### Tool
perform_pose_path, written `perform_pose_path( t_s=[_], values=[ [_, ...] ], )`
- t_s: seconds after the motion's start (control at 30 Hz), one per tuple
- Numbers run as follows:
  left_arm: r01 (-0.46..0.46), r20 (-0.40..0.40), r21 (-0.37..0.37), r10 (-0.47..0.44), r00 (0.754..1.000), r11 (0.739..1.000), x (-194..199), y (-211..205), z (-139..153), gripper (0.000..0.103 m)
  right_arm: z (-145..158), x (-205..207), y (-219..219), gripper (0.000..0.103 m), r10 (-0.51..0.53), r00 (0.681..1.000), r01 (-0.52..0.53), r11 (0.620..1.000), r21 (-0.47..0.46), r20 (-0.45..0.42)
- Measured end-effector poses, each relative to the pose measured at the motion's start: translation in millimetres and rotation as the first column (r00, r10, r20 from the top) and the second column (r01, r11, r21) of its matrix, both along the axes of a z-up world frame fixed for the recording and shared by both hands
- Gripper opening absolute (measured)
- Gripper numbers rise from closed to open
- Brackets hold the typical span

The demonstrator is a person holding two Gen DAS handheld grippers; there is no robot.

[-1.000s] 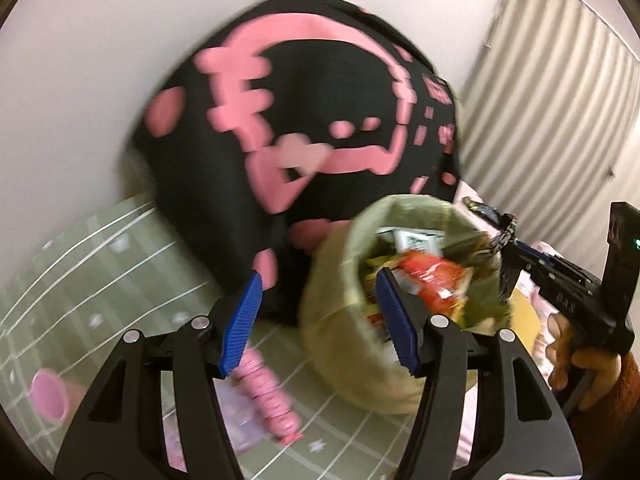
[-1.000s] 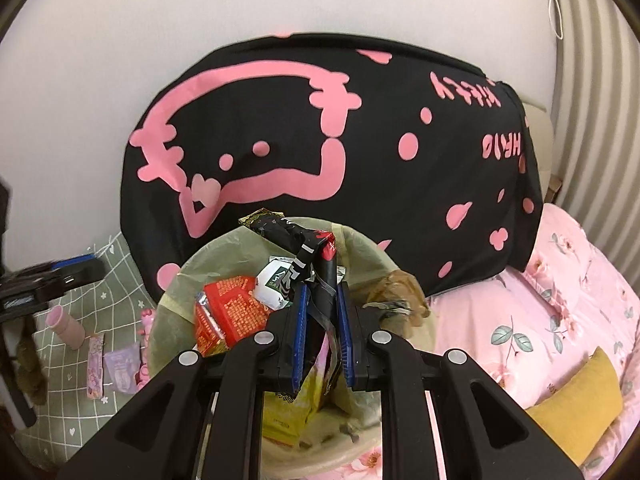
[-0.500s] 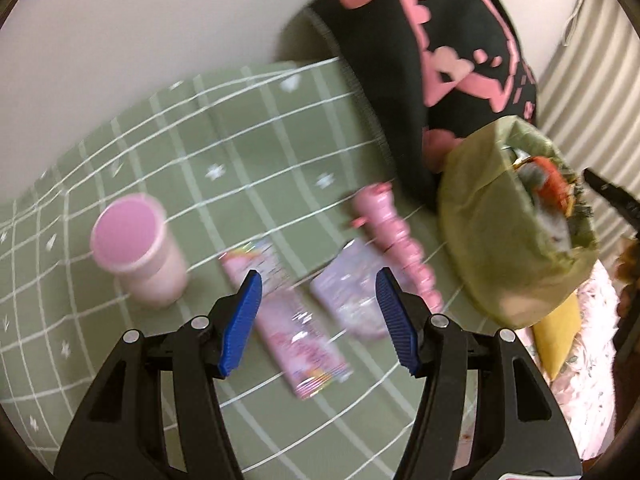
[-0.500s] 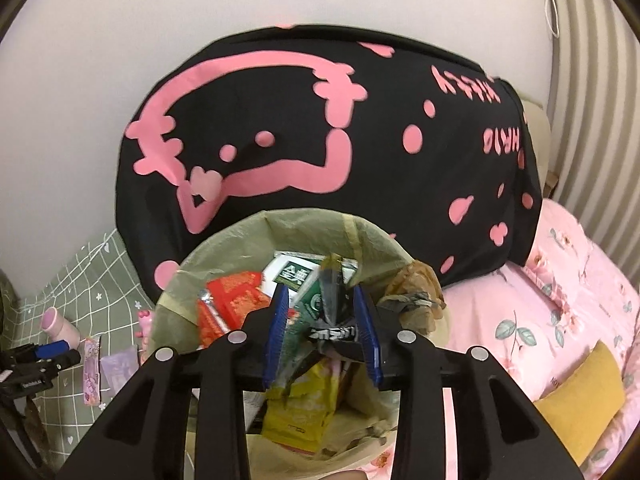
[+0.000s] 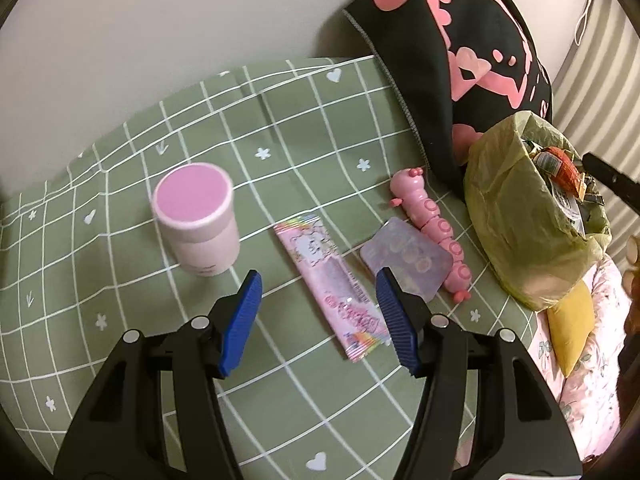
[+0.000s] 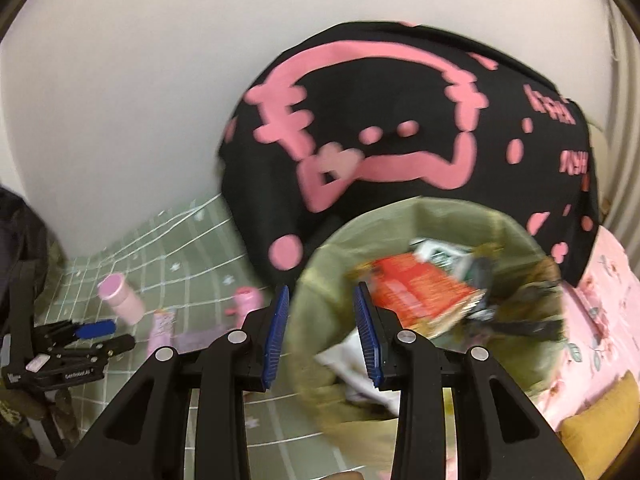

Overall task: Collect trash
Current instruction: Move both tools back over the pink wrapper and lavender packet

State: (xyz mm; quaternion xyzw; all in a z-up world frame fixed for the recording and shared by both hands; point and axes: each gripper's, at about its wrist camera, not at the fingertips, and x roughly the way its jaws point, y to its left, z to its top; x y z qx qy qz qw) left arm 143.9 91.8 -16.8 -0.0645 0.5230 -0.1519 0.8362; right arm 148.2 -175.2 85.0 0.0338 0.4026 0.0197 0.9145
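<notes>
My left gripper (image 5: 318,300) stands open just above a long pink wrapper (image 5: 332,280) that lies flat on the green checked sheet (image 5: 280,128). Right of the wrapper lies a pale purple packet (image 5: 406,260). The olive trash bag (image 5: 516,216) stands further right, stuffed with wrappers. In the blurred right wrist view, my right gripper (image 6: 320,308) is open with nothing between its pads, at the left rim of the trash bag (image 6: 440,216). A red wrapper (image 6: 420,292) and other trash lie in it. My left gripper (image 6: 80,340) shows at the lower left there.
A pink lidded cup (image 5: 196,216) stands left of the wrapper. A pink caterpillar toy (image 5: 428,220) lies beside the packet. A black pillow with pink print (image 5: 460,52) leans on the wall behind the bag. A yellow cushion (image 5: 568,328) rests on pink floral bedding.
My left gripper swung away from the bag and down over the pink wrapper. My right gripper opened, dropped the dark wrapper into the bag and shifted left.
</notes>
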Motion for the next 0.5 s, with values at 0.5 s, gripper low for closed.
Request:
perform_pose_path(
  t_s=[0.5],
  values=[
    [-0.053,-0.023,-0.011,0.053,0.998,0.999,4,43,-6,0.056,-110,-7,90,0.032,0.148,0.952,-0.101,0.978,0.180,-0.269]
  ],
)
